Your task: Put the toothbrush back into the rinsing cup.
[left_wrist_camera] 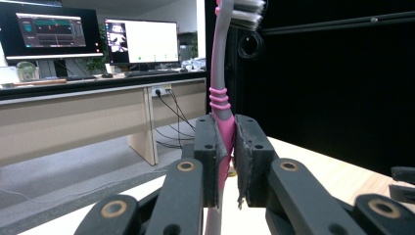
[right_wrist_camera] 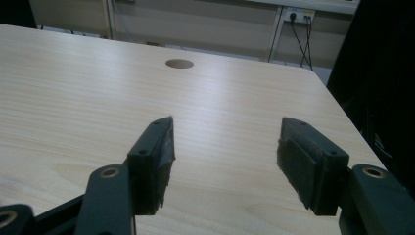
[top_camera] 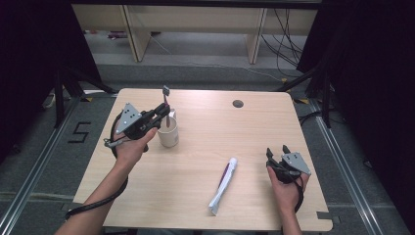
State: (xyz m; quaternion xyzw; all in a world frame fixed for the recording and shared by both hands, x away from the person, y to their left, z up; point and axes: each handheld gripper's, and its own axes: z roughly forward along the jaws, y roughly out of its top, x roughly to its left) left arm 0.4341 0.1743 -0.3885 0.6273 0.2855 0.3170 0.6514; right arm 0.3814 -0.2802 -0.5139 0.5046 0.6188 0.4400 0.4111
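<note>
A pink and grey toothbrush [left_wrist_camera: 219, 98] stands upright, bristles at the top, with my left gripper [left_wrist_camera: 225, 156] shut on its handle. From above, that left gripper [top_camera: 164, 111] holds the toothbrush [top_camera: 167, 100] over a white mug [top_camera: 168, 134] at the table's left; the brush's lower end reaches into the mug. A white and purple toothpaste tube [top_camera: 224, 183] lies near the front middle of the table. My right gripper [top_camera: 277, 152] hovers at the front right, and in its own view the right gripper [right_wrist_camera: 225, 164] is open with nothing between its pads.
The light wooden table [top_camera: 244, 132] has a round cable hole [top_camera: 238, 104] at the back right. Desks with monitors [left_wrist_camera: 142, 41] stand beyond the table. Black curtains flank both sides, and cables trail on the grey floor behind.
</note>
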